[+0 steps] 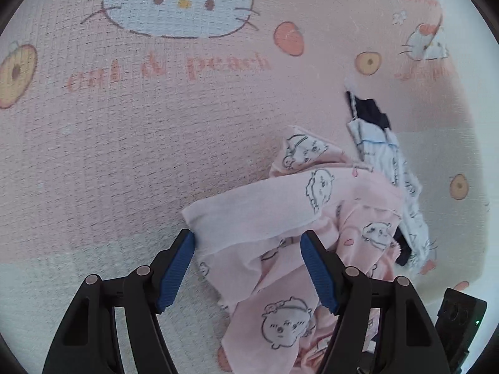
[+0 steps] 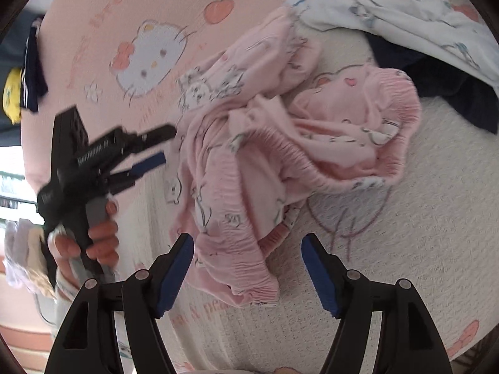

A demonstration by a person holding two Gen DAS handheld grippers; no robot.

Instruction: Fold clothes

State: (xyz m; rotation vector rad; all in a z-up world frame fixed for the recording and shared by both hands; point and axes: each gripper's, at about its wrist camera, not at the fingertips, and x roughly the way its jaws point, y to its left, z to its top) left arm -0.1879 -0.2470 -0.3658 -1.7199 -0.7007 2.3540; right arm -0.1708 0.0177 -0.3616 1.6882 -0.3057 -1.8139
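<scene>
Pink cartoon-print pyjama garment [image 1: 312,218] lying crumpled on a pink cat-print bedsheet [image 1: 124,155].
Left gripper [image 1: 248,269] and right gripper [image 2: 248,269] are both hovering wide open, holding nothing.

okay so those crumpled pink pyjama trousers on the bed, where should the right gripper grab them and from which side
Probably the gathered elastic waistband of the pink trousers: its thick ruffled edge lies nearest the open right gripper, between its fingers. Come straight forward and low from the near side, since the rest is loosely bunched, with the white garment beyond.
</scene>
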